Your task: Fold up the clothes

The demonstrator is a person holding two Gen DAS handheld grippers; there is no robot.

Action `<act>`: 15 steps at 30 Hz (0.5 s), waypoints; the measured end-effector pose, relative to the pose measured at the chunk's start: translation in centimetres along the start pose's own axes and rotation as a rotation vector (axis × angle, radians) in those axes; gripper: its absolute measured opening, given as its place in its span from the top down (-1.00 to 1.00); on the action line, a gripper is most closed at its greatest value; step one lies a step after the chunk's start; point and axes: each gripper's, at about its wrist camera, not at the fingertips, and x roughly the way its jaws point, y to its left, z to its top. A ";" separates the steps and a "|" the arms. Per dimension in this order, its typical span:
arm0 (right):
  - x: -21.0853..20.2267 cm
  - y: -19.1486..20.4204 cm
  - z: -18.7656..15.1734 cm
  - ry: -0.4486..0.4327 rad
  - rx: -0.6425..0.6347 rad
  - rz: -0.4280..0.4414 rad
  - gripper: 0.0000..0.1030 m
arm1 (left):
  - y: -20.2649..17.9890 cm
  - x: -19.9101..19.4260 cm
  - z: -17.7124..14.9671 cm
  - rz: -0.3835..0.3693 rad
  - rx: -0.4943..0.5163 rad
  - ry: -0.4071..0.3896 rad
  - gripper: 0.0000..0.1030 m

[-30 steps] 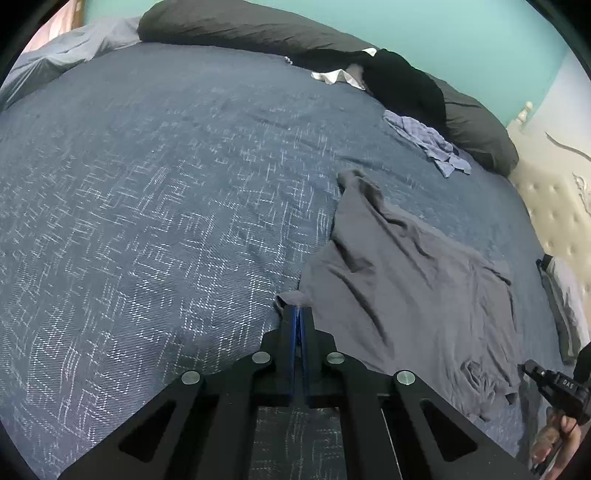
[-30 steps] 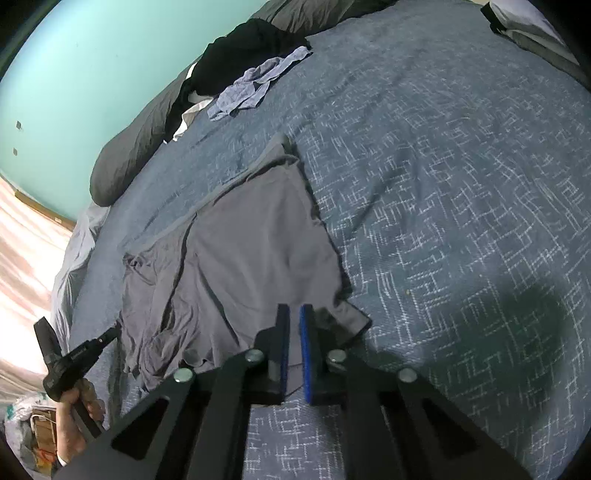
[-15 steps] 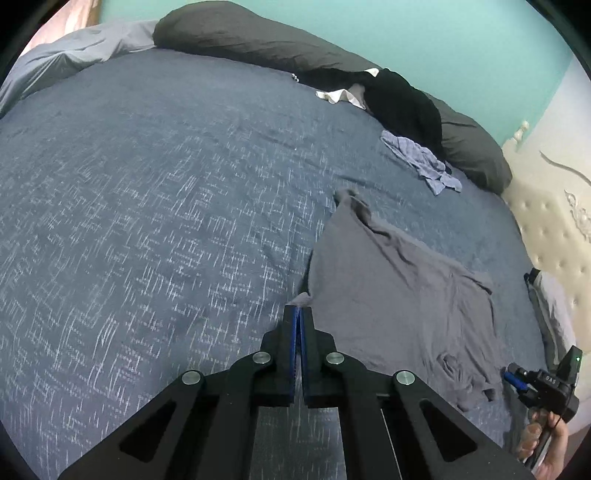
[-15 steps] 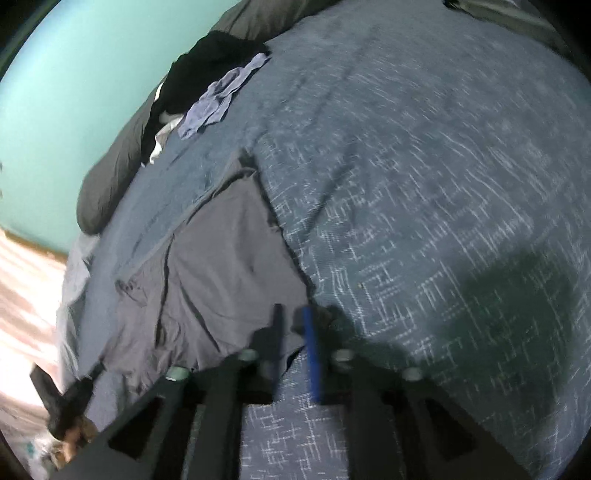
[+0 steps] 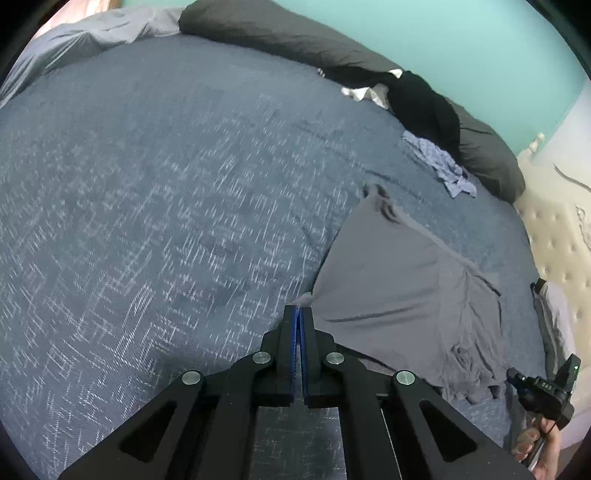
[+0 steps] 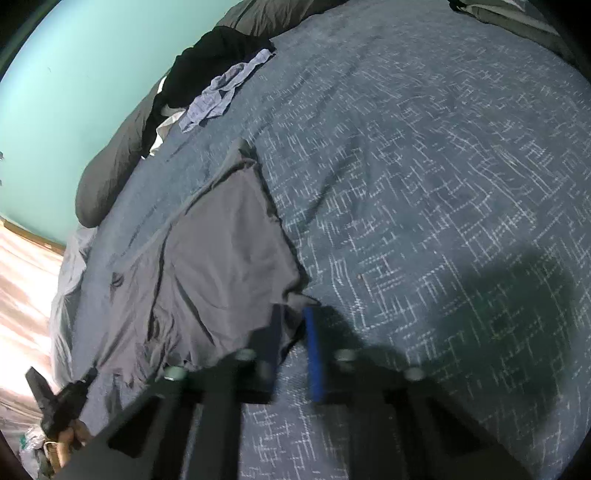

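Note:
A grey garment (image 5: 399,280) lies spread on the blue patterned bedspread (image 5: 166,206). My left gripper (image 5: 298,312) is shut on its near left corner. In the right wrist view the same garment (image 6: 221,258) lies left of centre. My right gripper (image 6: 293,325) is blurred and open, its jaws either side of the garment's near right corner, which lies between them. The bunched end of the garment (image 5: 469,373) lies crumpled near the other gripper.
Dark pillows (image 5: 280,33) line the far edge by the teal wall. A black garment (image 5: 424,107) and a crumpled light blue cloth (image 5: 443,166) lie near them. A cream tufted headboard (image 5: 554,236) stands at right. Folded clothes (image 6: 509,14) lie at the far corner.
My right gripper has opened and let go of the garment's corner. The left gripper has pulled its corner back, stretching the garment flatter.

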 end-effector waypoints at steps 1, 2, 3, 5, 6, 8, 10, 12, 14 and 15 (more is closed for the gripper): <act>0.1 -0.2 0.0 0.001 0.013 0.011 0.90 | 0.1 0.1 -0.1 0.003 -0.001 0.005 0.97; 0.1 -0.4 0.0 0.002 0.028 0.022 0.94 | 0.1 0.0 -0.2 0.007 0.001 0.006 0.97; 0.1 -0.6 0.0 -0.001 0.042 0.029 0.96 | 0.1 -0.1 -0.3 0.010 0.002 0.005 0.97; -0.2 -0.6 0.1 -0.012 0.047 0.038 0.96 | 0.1 -0.4 -0.3 0.014 0.003 -0.002 0.97; -0.5 -0.5 0.1 -0.021 0.045 0.039 0.96 | 0.0 -0.6 -0.2 0.015 0.004 -0.006 0.97; -1.1 -0.2 0.3 -0.040 0.039 0.045 0.97 | 0.1 -0.8 -0.2 0.017 0.003 -0.008 0.97; -1.6 0.0 0.5 -0.055 0.033 0.053 0.97 | 0.1 -0.8 -0.3 0.022 0.003 -0.009 0.97; -2.1 -0.1 0.5 -0.067 0.040 0.054 0.97 | 0.4 -0.7 -0.5 0.023 -0.007 0.001 0.97; -2.6 -0.5 0.4 -0.079 0.058 0.055 0.97 | 0.6 -0.8 -0.5 0.024 -0.017 0.003 0.97; -2.9 -0.7 0.4 -0.084 0.067 0.057 0.97 | 0.6 -0.9 -0.4 0.023 -0.019 0.002 0.97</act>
